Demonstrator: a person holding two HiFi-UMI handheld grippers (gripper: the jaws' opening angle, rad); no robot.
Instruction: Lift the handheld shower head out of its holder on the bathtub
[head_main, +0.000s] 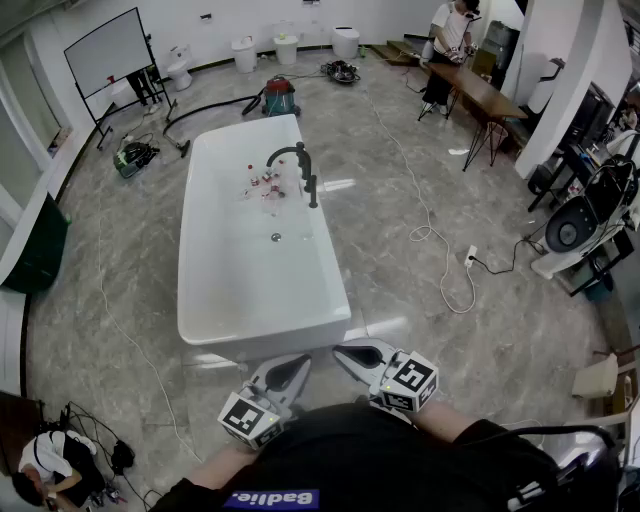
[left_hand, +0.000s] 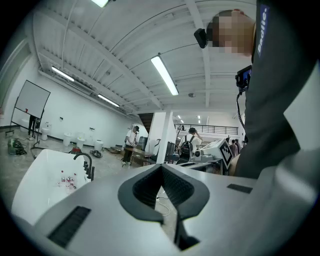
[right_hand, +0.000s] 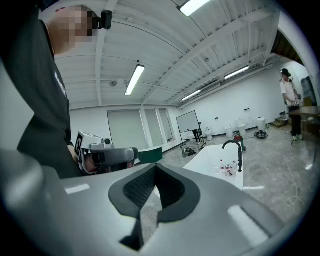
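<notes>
A white freestanding bathtub (head_main: 215, 320) stands on the grey floor ahead of me. On its right rim rises a black curved faucet (head_main: 290, 152), and beside it the black handheld shower head (head_main: 312, 188) stands upright in its holder. Both grippers are held close to my body, well short of the tub, tips turned toward each other. The left gripper (head_main: 290, 372) is shut with nothing in it. The right gripper (head_main: 352, 355) is shut and empty too. In the left gripper view the shower head (left_hand: 92, 172) shows far off; in the right gripper view the shower head (right_hand: 240, 160) is equally distant.
Small bottles (head_main: 265, 182) lie inside the tub. A red vacuum (head_main: 280, 97) and hose sit beyond it, with a whiteboard (head_main: 108, 52) at far left. A white cable (head_main: 440, 240) snakes across the floor right of the tub. A person (head_main: 45, 465) crouches at lower left.
</notes>
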